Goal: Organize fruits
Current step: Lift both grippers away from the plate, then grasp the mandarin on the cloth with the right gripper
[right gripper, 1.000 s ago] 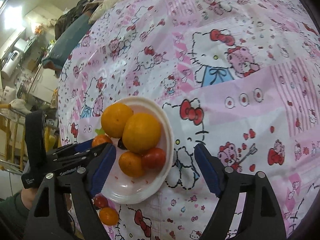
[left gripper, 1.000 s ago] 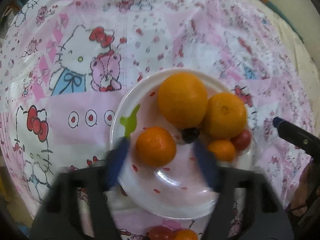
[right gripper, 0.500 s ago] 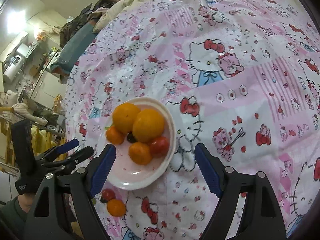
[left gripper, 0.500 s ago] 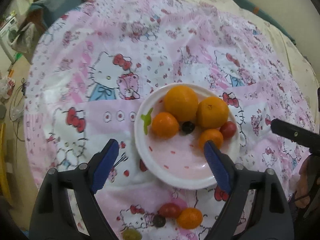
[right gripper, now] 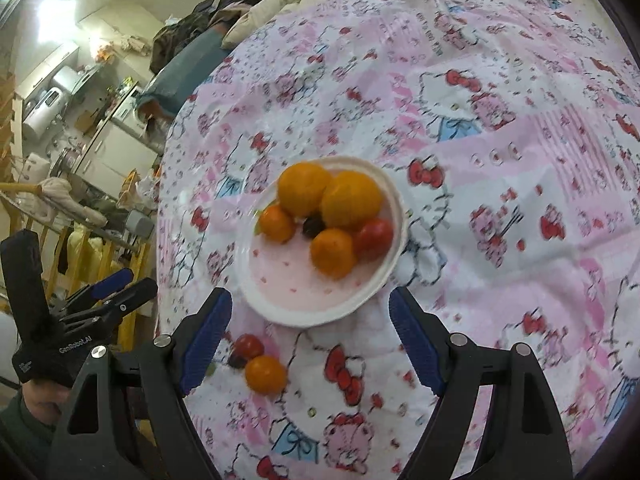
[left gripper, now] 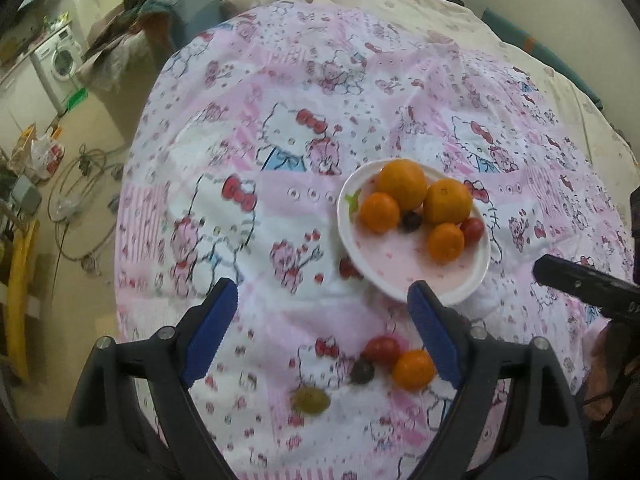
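Observation:
A white plate [left gripper: 472, 280] [right gripper: 280, 304] on the pink Hello Kitty cloth holds two large oranges [left gripper: 402, 184] [right gripper: 350, 199], two small tangerines [left gripper: 380, 213], a dark grape [left gripper: 411, 221] and a red tomato [left gripper: 473, 229] [right gripper: 374, 237]. Loose on the cloth in front of the plate lie a tangerine [left gripper: 413, 369] [right gripper: 265, 374], a red tomato [left gripper: 382, 350] [right gripper: 248, 346], a dark grape [left gripper: 362, 371] and a green grape [left gripper: 312, 399]. My left gripper [left gripper: 322, 336] is open and empty, above the loose fruit. My right gripper [right gripper: 310, 338] is open and empty, near the plate's front rim.
The round table's edge [left gripper: 120, 240] drops off at the left to a cluttered floor with a washing machine [left gripper: 60, 60]. The right gripper's arm [left gripper: 588, 284] shows at the right of the left wrist view. The left gripper [right gripper: 100, 292] shows at the lower left of the right wrist view.
My left gripper has let go of a small tangerine on the plate, opened, and pulled back and up. My right gripper has also drawn back; the plate looks smaller in both views.

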Available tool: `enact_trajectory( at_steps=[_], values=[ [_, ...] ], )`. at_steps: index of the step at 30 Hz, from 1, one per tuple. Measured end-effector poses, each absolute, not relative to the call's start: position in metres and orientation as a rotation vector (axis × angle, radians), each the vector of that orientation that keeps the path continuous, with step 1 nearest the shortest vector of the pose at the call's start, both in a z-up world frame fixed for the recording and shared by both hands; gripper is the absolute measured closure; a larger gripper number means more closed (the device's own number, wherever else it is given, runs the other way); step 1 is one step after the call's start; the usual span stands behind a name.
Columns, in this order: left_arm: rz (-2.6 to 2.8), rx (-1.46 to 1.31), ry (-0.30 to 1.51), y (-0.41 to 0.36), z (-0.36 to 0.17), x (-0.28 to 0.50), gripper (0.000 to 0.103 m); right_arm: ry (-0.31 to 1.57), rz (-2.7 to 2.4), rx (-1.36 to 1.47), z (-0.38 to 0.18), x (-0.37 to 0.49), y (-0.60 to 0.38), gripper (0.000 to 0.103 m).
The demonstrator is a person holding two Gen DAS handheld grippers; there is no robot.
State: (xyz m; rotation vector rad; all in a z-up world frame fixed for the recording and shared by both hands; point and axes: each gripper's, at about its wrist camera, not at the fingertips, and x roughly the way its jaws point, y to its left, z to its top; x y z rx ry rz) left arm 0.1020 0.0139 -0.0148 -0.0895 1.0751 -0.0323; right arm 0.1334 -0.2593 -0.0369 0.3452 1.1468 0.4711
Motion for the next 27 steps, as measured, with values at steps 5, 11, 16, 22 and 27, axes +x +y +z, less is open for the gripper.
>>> enact_trajectory(
  at_steps=[5, 11, 16, 22, 27],
  values=[
    [-0.016, -0.114, 1.089, 0.023, -0.019, 0.082, 0.018, 1.193, 0.503, 0.297, -0.050, 0.119, -0.234, 0.020],
    [-0.008, -0.148, 1.112, 0.026, -0.031, 0.084, 0.018, 1.288, 0.555, 0.145, -0.080, 0.103, -0.192, 0.020],
    [0.006, -0.149, 1.122, 0.031, -0.036, 0.084, 0.018, 1.326, 0.595, 0.032, -0.101, 0.093, -0.163, 0.020],
    [0.028, -0.165, 1.121, 0.041, -0.034, 0.084, 0.018, 1.341, 0.625, -0.097, -0.117, 0.086, -0.135, 0.032],
    [0.019, -0.129, 1.123, 0.036, -0.033, 0.083, 0.018, 1.339, 0.610, -0.153, -0.124, 0.085, -0.127, 0.045]
  ],
)
